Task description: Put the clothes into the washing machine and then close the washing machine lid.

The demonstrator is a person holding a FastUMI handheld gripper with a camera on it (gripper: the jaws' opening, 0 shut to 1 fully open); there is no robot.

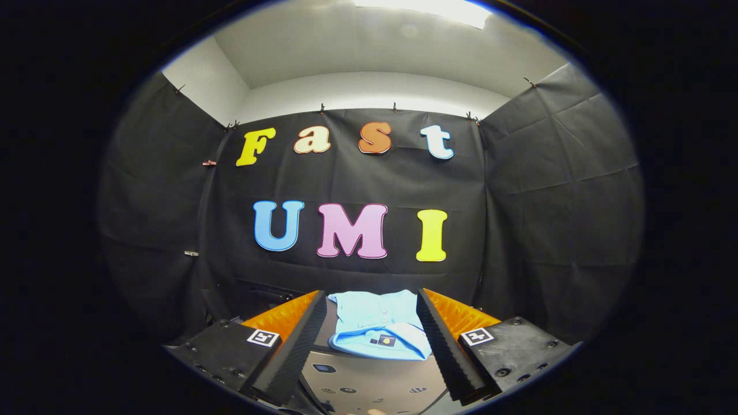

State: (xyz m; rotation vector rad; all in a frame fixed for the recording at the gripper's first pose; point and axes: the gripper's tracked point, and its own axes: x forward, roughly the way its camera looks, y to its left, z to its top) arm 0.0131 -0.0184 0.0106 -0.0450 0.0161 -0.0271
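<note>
You are at the first step: the clothes are not yet picked up. A folded light-blue shirt (377, 328) lies on a grey surface (369, 383), just ahead of your gripper (372, 346) and framed between its fingers. The gripper is held level, fingers spread wide and empty. Next, I judge, reach forward and down over the shirt's near fold, then close.

Dim booth, one bright ceiling light overhead.
Your ceiling light (426, 8) glares white; dark walls swallow it, fisheye bends the edges, and the fingers (300, 340) sit sharp but shadowed.
</note>
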